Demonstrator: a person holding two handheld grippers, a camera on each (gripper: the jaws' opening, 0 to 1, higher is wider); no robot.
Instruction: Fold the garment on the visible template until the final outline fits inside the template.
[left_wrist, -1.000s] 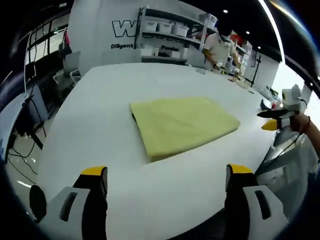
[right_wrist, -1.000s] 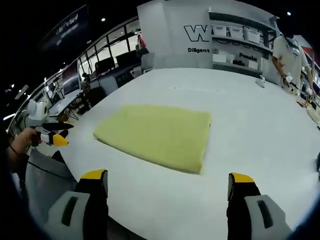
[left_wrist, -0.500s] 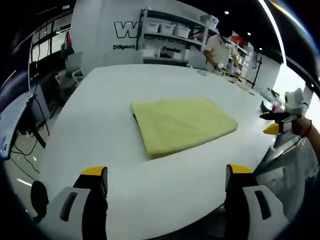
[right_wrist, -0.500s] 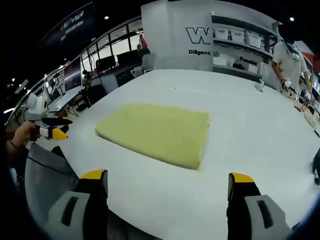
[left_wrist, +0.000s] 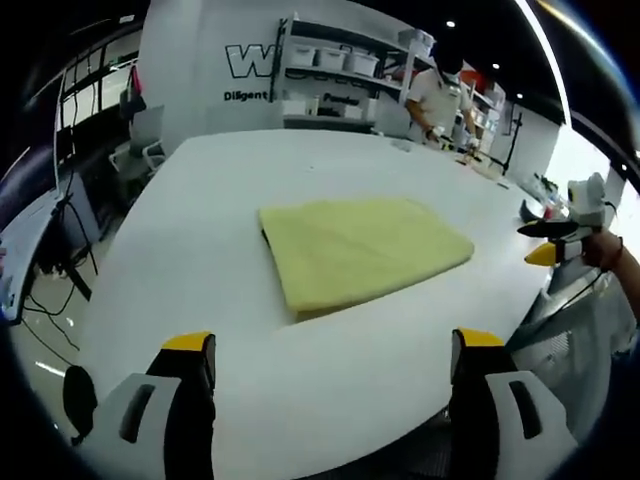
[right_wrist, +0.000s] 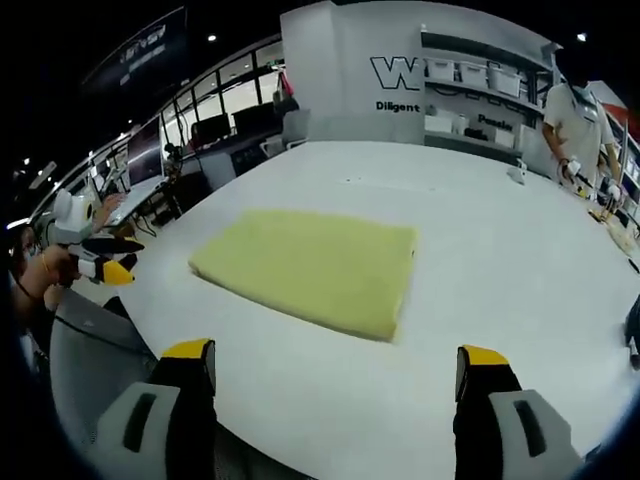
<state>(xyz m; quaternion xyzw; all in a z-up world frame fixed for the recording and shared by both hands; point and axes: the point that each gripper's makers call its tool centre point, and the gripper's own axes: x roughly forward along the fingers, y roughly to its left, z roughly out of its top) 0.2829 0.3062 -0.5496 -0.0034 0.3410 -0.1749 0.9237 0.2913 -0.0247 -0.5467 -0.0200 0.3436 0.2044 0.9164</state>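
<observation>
A pale yellow garment (left_wrist: 360, 250) lies folded into a flat rectangle on the white table (left_wrist: 200, 240); the right gripper view shows the same garment (right_wrist: 310, 265) from the other side. A thin dark line, perhaps the template's edge, peeks out at its left side in the left gripper view. My left gripper (left_wrist: 335, 350) hangs open over the near table edge, well short of the cloth. My right gripper (right_wrist: 335, 360) is open too, back from the cloth, holding nothing. Each gripper appears in the other's view at the table's side: the right gripper (left_wrist: 560, 240), the left gripper (right_wrist: 95, 262).
A person (left_wrist: 435, 95) stands at the far end of the table by shelves (left_wrist: 330, 70) of white bins. Small items (right_wrist: 520, 170) lie on the far table edge. Desks and chairs (left_wrist: 135, 140) stand beyond the table's left side.
Both views have drawn back slightly, so the garment looks a little smaller. The cloth itself has not moved and both grippers stay open.
</observation>
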